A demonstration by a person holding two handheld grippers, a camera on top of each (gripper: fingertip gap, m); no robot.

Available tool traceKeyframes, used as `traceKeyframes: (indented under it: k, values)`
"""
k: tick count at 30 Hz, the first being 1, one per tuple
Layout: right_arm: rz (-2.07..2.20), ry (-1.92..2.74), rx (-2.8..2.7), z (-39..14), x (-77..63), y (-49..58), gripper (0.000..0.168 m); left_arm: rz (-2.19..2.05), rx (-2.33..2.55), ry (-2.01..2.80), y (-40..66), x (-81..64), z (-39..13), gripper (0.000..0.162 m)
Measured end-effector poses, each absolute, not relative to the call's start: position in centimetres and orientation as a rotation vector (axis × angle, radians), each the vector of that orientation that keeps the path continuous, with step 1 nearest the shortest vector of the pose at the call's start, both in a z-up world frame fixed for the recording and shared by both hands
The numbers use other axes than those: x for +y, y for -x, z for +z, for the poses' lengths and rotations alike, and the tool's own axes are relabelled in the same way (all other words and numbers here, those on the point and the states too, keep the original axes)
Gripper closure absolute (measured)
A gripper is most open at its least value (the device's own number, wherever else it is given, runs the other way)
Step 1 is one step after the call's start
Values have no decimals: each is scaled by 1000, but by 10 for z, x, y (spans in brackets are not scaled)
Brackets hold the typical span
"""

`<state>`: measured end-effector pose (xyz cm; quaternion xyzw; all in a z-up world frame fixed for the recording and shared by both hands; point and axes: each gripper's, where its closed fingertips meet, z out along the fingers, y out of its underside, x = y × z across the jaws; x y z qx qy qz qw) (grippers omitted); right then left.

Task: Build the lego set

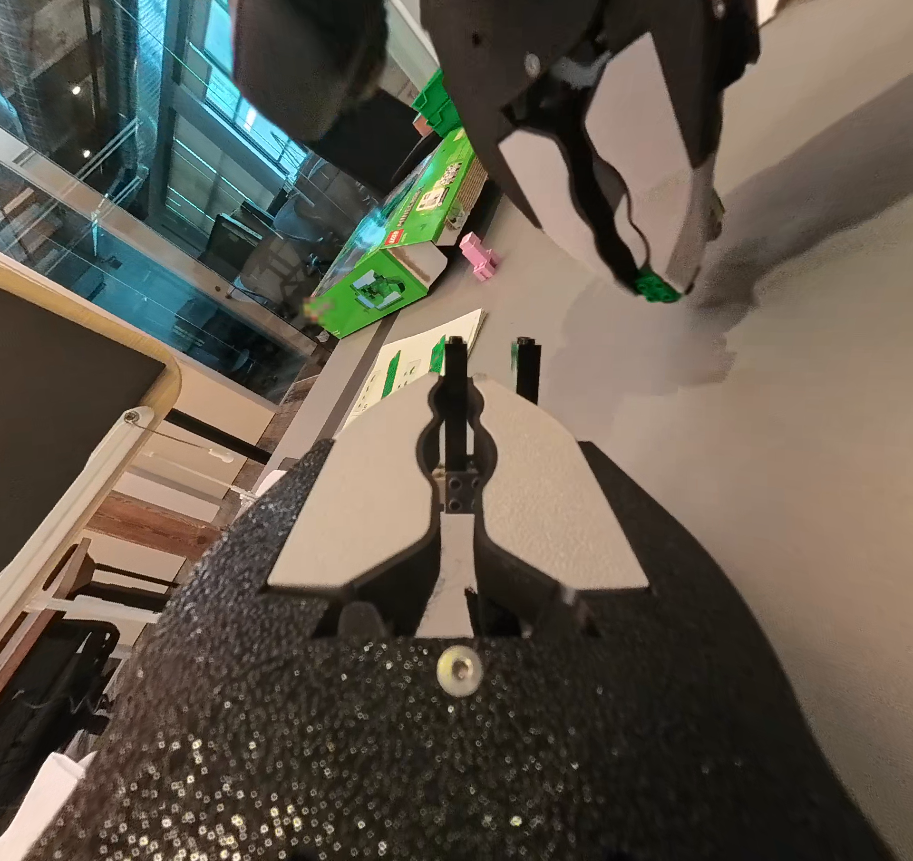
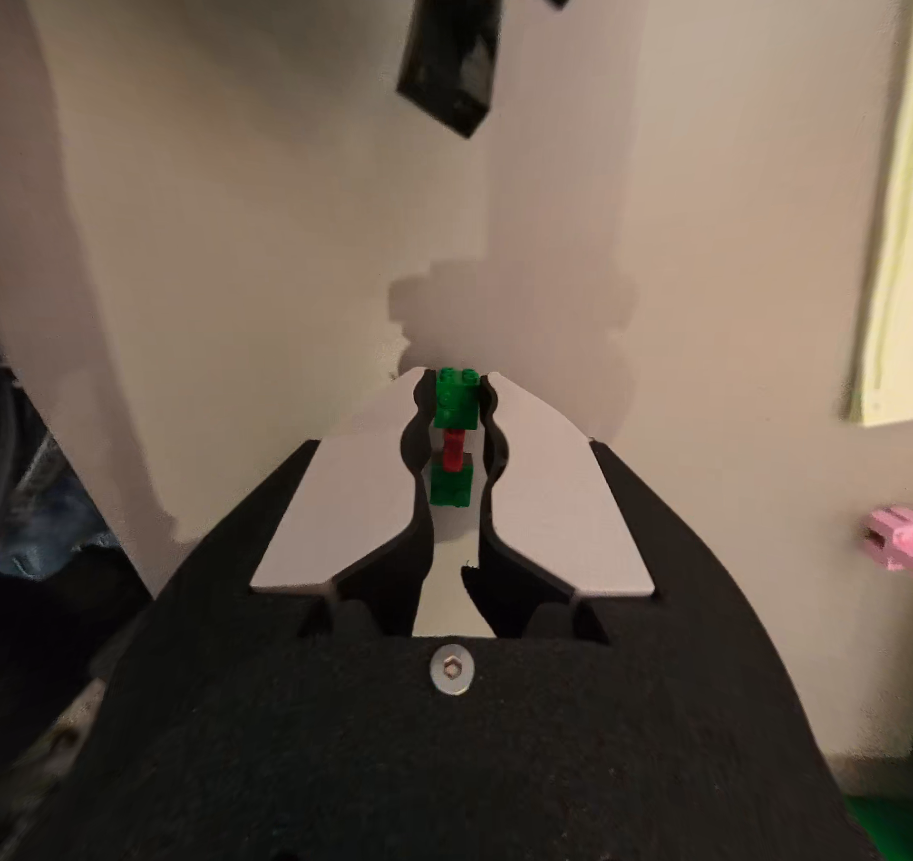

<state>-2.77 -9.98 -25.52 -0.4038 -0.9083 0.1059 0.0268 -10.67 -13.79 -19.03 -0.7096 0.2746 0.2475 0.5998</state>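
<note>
Between your left fingers: your left gripper (image 1: 457,383) pinches a tall black lego post (image 1: 455,410) tight.
Right gripper (image 2: 457,378): you squeeze a small green-and-red lego stack (image 2: 454,434).
Grey table (image 1: 741,491): it sits below both.

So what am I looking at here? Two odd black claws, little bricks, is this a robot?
No robot: a person holds two hand-held claws, each carrying a camera that looks along its fingers. The left claw grips a black brick piece. The right claw grips a green and red brick piece; it also shows in the left picture. On the grey table lie a green box, an instruction booklet, a pink piece and another black piece.
</note>
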Motion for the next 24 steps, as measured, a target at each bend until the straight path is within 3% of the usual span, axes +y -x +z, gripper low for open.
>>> traceKeyframes:
  k: [8,13,24]
  values:
    - [240,1112,-2910,-268,-109,21,152,554,629,1659,108,-138,-192,155]
    - [177,1109,-2905,-266,-105,13,135,551,633,1661,107,-138,-193,155]
    - [175,1202,-2858,-275,-105,16,147,544,640,1662,106,-138,-194,155]
